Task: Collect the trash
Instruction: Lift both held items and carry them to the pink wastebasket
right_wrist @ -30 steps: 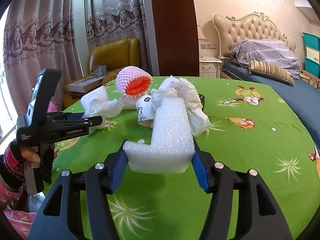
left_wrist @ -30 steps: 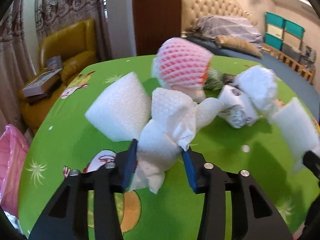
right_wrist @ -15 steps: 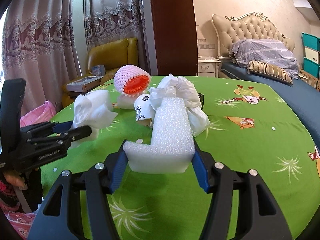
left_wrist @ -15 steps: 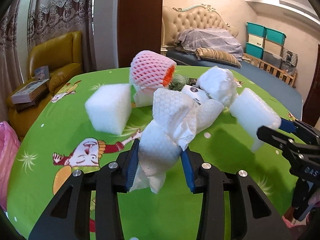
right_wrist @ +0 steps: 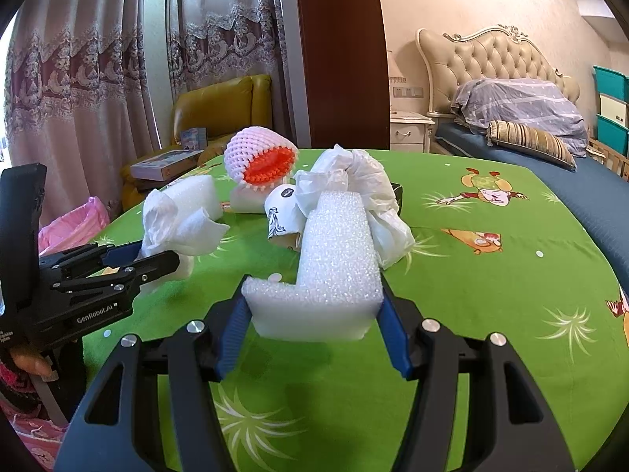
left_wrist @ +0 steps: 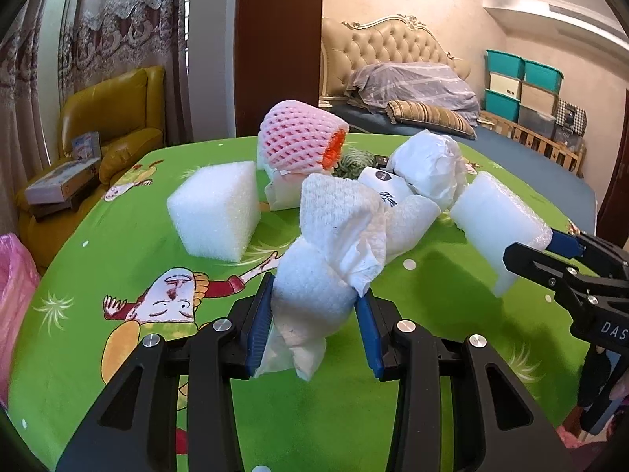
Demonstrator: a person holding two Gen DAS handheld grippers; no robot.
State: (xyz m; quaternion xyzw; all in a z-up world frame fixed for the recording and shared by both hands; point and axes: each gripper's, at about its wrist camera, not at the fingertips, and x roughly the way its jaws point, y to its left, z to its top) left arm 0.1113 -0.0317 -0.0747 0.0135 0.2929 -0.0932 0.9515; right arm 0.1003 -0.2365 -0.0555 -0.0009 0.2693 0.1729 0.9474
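My left gripper [left_wrist: 314, 303] is shut on a crumpled white paper towel wad [left_wrist: 334, 244], held above the green tablecloth [left_wrist: 118, 259]. It also shows in the right wrist view [right_wrist: 177, 228]. My right gripper [right_wrist: 314, 306] is shut on an L-shaped white foam piece [right_wrist: 334, 267], seen too in the left wrist view [left_wrist: 495, 220]. On the table lie a white foam block [left_wrist: 216, 208], a pink fruit net [left_wrist: 298, 141], a printed paper cup [right_wrist: 281, 220] and a white plastic bag [right_wrist: 354, 185].
A pink trash bag [right_wrist: 74, 224] hangs at the table's left edge. A yellow armchair [left_wrist: 110, 118] with boxes stands behind the table. A bed [right_wrist: 530, 126] and teal storage bins [left_wrist: 523, 78] are at the right.
My left gripper has swung with the towel wad from pointing down at the table to level, and pulled back a little. The right gripper with the foam has barely moved.
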